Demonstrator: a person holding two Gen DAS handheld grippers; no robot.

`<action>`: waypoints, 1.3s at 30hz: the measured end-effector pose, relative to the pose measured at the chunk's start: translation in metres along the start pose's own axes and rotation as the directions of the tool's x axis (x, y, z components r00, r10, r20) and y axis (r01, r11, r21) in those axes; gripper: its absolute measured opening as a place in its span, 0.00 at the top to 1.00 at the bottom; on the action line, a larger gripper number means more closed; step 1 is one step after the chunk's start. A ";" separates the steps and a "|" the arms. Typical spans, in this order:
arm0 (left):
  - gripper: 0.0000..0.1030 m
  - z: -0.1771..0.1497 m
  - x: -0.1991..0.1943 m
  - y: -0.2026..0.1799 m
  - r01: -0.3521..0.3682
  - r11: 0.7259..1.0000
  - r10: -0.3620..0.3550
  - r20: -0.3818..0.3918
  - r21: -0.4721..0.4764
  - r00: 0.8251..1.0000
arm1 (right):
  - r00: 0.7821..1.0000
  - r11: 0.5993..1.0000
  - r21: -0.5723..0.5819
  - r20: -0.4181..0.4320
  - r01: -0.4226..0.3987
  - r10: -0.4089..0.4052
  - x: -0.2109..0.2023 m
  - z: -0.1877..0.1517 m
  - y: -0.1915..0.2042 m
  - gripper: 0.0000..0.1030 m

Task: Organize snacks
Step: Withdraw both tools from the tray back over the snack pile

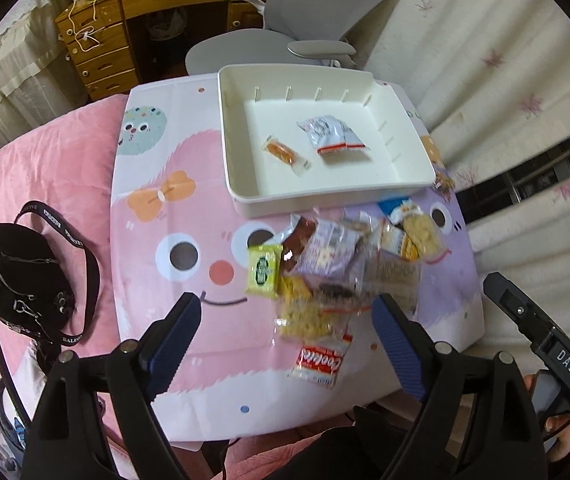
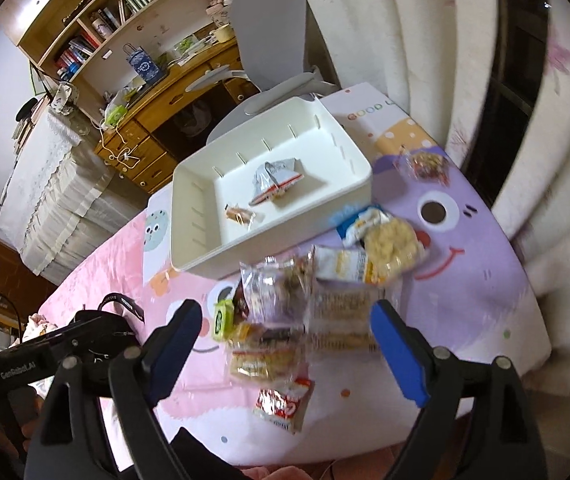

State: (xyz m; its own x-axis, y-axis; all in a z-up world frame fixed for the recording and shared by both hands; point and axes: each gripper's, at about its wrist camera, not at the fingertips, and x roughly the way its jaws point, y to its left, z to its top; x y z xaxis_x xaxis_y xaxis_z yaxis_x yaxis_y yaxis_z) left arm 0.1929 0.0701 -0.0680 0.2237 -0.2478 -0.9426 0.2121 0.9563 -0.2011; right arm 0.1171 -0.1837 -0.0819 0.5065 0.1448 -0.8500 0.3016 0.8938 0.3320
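Left gripper (image 1: 285, 312), lower centre of the left wrist view: jaws spread wide, nothing between the blue pads (image 1: 173, 340); they hang above the snack pile (image 1: 341, 272) without touching it. Far left of that view, a black bag (image 1: 25, 280) lies on the pink bedding, its strap printed "BALEVIVE". On the cartoon-face table cover (image 1: 157, 168), at mid frame, the pile includes a green-and-yellow packet (image 1: 263, 270) on its left side and, nearest the camera, a red-and-white packet (image 1: 319, 360) lettered "Cookies"; other labels are blurred. A white tray (image 1: 325, 196) in the upper centre holds a small orange-filled wrapper (image 1: 285, 152) and a silver packet with a red strip (image 1: 331, 136), lying apart.

Right gripper (image 2: 283, 320), lower centre of the right wrist view: jaws likewise spread, empty, over the same pile (image 2: 317, 292). At lower left the other handle reads "GenRobot.AI". In the upper right the cover shows "GOOD".
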 end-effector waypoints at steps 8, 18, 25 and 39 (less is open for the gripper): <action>0.16 -0.040 0.005 0.014 0.015 1.000 -0.016 -0.031 -0.023 0.999 | 0.997 0.996 -0.062 -0.006 0.070 -0.071 -0.002 -0.041 0.000 0.14; 0.16 -0.081 0.019 0.016 -0.011 0.999 0.007 -0.069 -0.053 0.998 | 0.994 0.971 -0.211 0.030 0.109 -0.105 -0.006 -0.071 -0.004 0.14; 0.16 -0.093 0.037 -0.002 -0.070 0.995 0.063 -0.101 -0.068 0.993 | 0.994 0.920 -0.377 0.018 0.106 -0.107 0.002 -0.074 -0.016 0.14; 0.16 -0.113 0.082 -0.051 -0.149 0.987 0.142 -0.124 -0.054 0.982 | 0.999 0.749 -0.662 -0.024 0.004 -0.026 0.019 -0.053 -0.041 0.14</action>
State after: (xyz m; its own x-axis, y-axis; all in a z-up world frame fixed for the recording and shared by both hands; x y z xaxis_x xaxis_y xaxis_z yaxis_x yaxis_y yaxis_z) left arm 0.0929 0.0185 -0.1647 0.1321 -0.0885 -0.9873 0.1243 0.9896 -0.0721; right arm 0.0719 -0.1951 -0.1328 0.4793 0.1314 -0.8677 -0.3072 0.9513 -0.0257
